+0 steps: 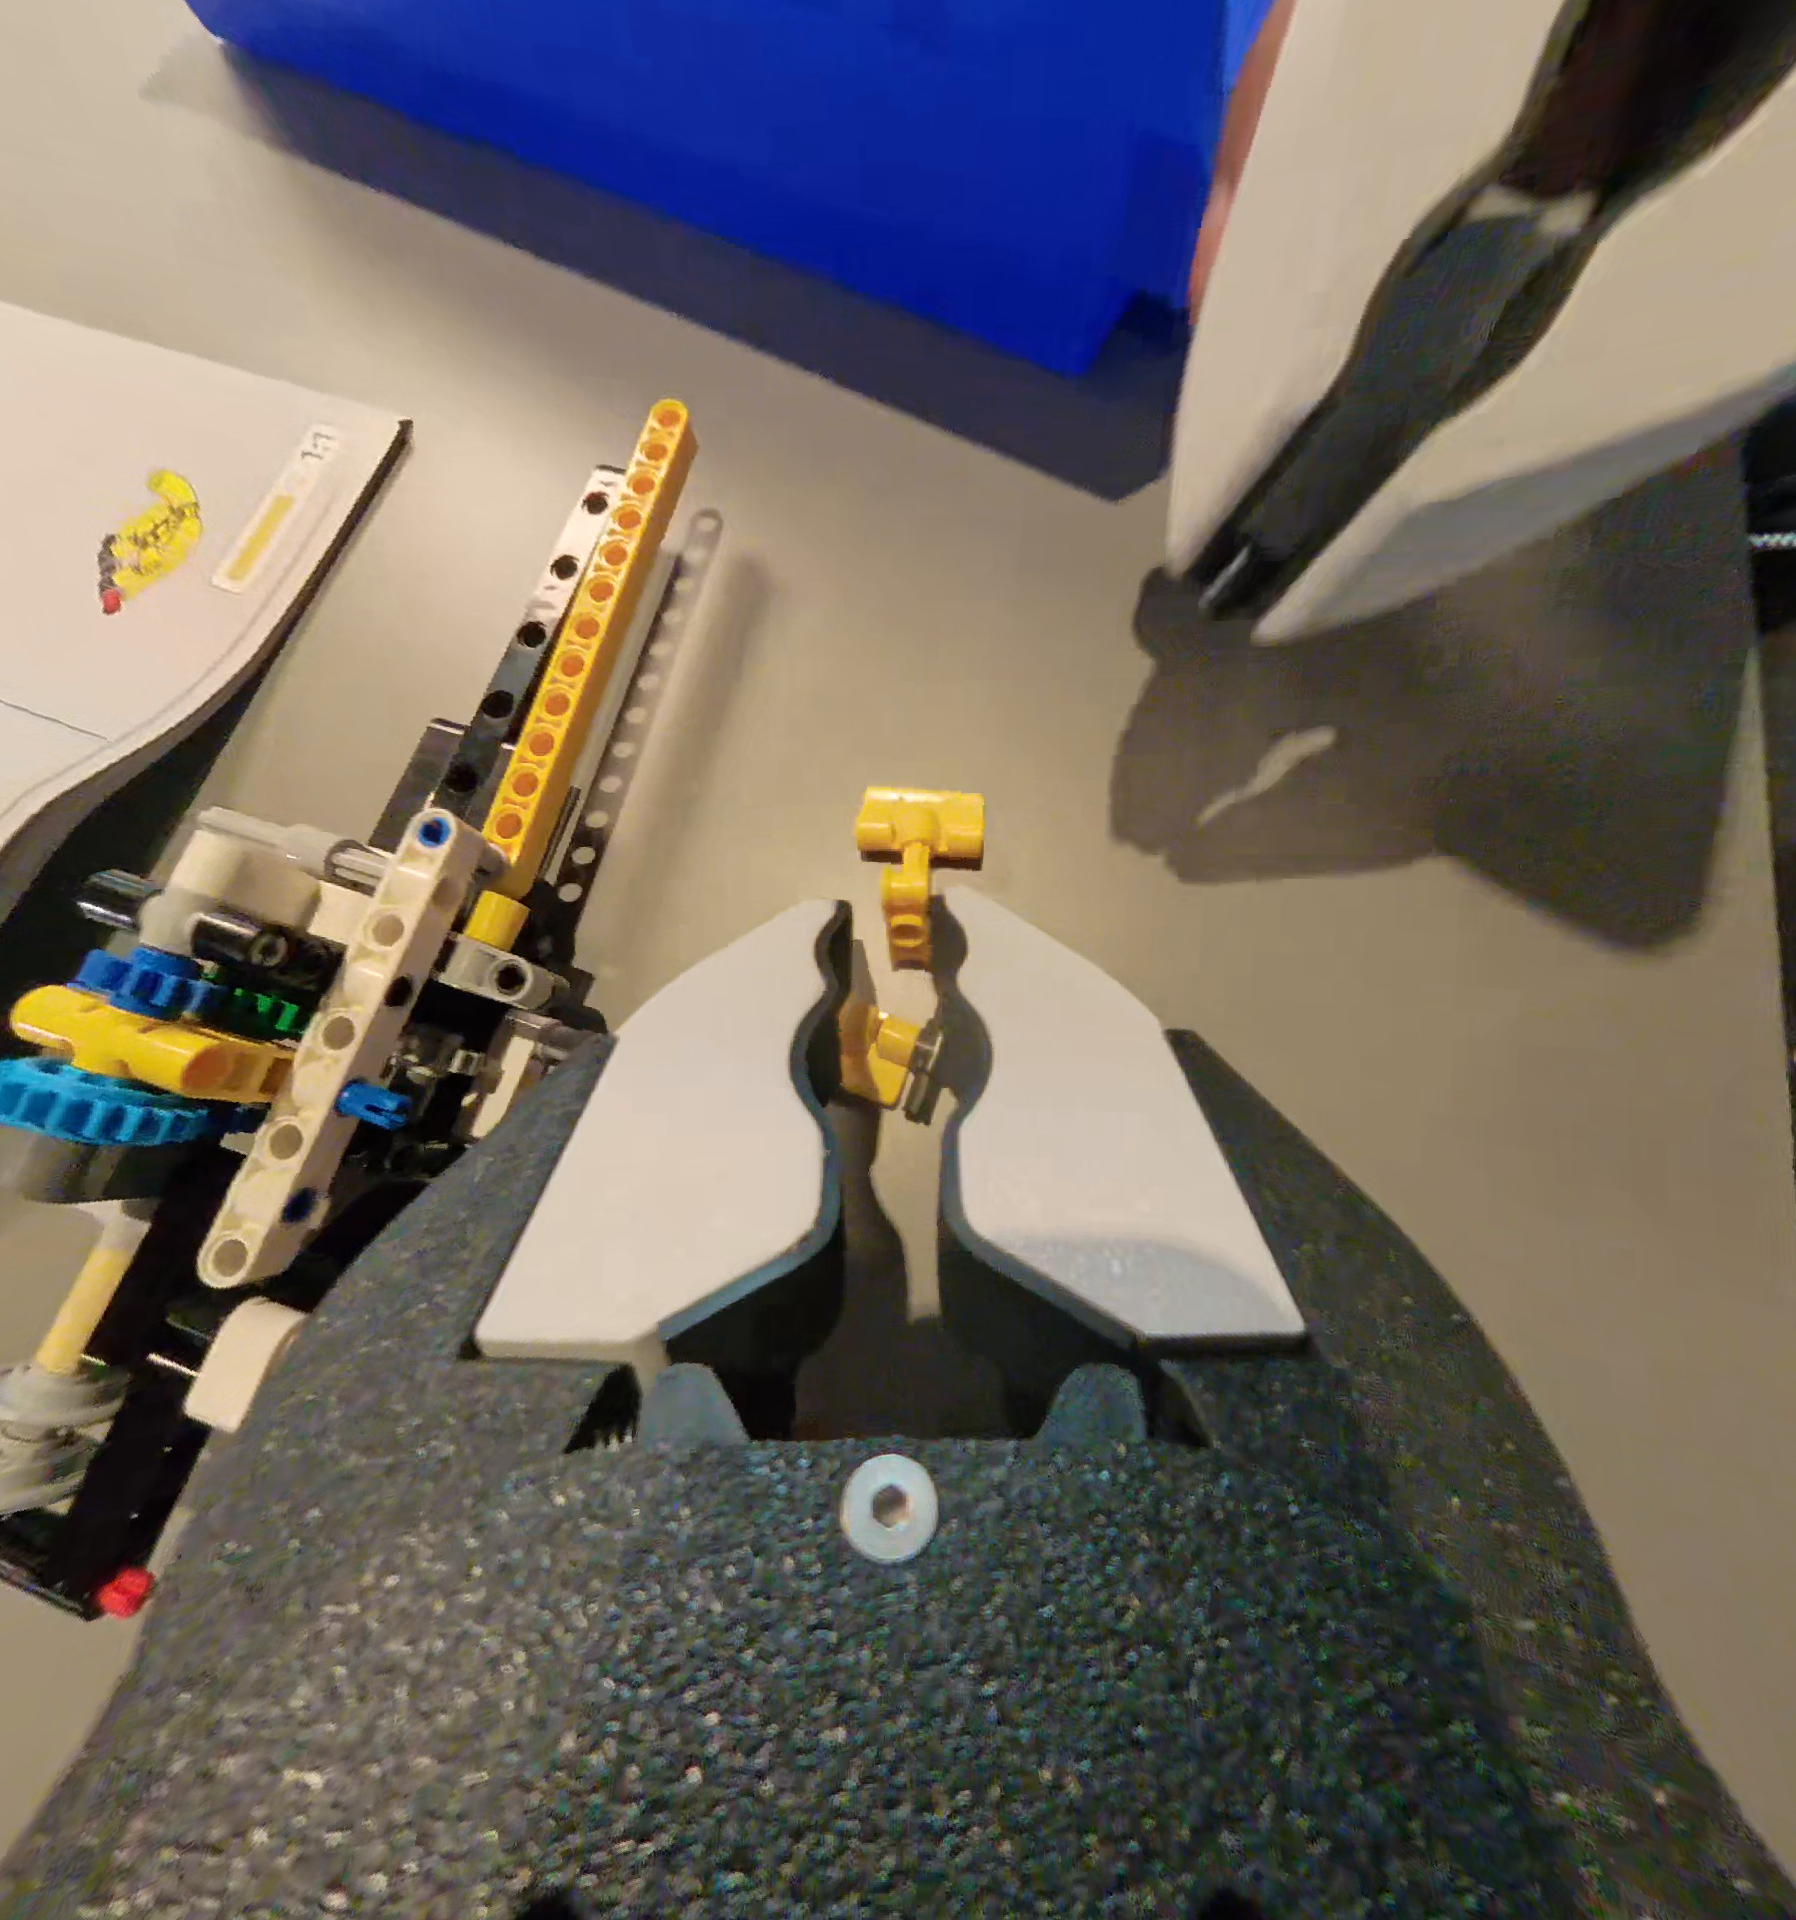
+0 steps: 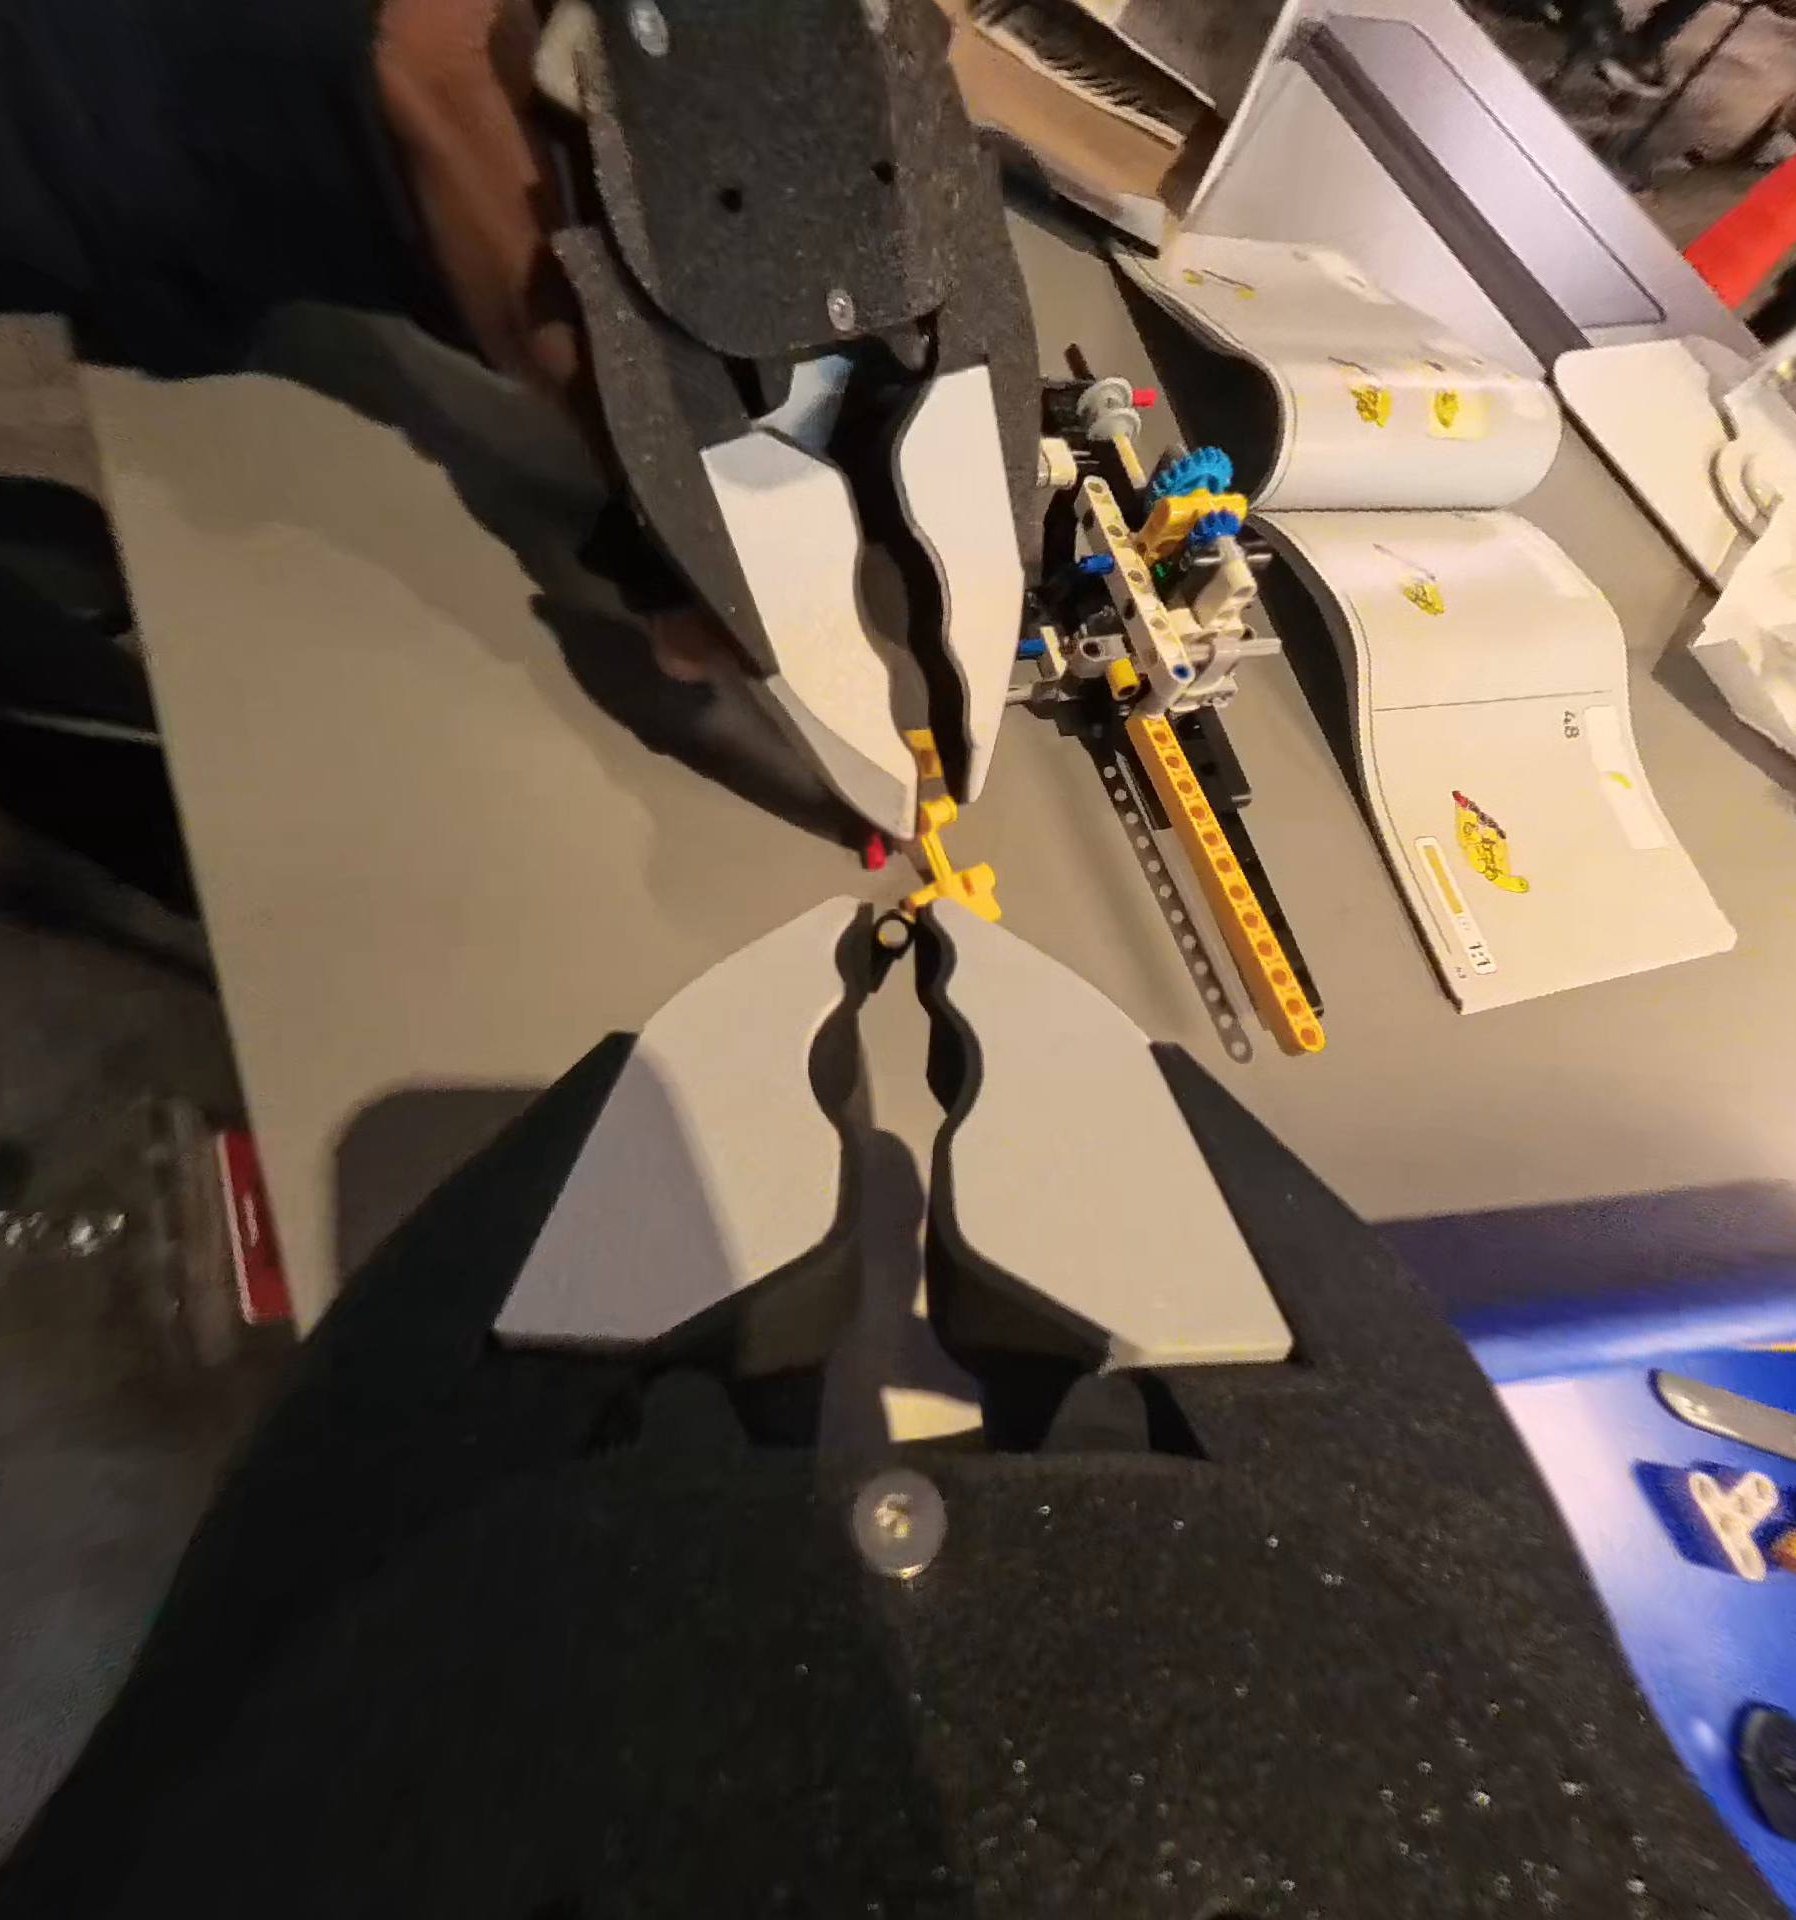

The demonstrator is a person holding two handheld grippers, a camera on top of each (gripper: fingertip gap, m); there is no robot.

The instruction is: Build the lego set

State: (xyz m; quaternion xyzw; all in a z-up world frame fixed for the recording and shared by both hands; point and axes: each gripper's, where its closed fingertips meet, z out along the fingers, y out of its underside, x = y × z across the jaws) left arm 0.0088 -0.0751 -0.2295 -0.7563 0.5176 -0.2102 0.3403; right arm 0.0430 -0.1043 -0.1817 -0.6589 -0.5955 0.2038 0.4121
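My left gripper (image 1: 894, 920) is shut on a small yellow connector assembly (image 1: 915, 894). Its T-shaped end (image 1: 920, 826) sticks out past the fingertips, and a dark pin sits on the part between the fingers. In the right wrist view the left gripper (image 2: 935, 805) comes down from above with the yellow assembly (image 2: 946, 868) hanging from it. My right gripper (image 2: 899, 920) is shut on a small black pin (image 2: 889, 932), just below the yellow assembly. It shows blurred in the left wrist view (image 1: 1226, 592). The part-built Lego model (image 1: 354, 987) (image 2: 1164, 603) lies on the table.
The model's long yellow beam (image 1: 603, 634) (image 2: 1226, 883) lies flat. An open instruction booklet (image 1: 94, 520) (image 2: 1496, 779) lies beside the model. A blue box (image 1: 769, 156) (image 2: 1652, 1455) stands at the table's side. A tiny red piece (image 2: 876, 852) shows by the left fingertips. Spacing between my two grippers at the tips: around 7 centimeters.
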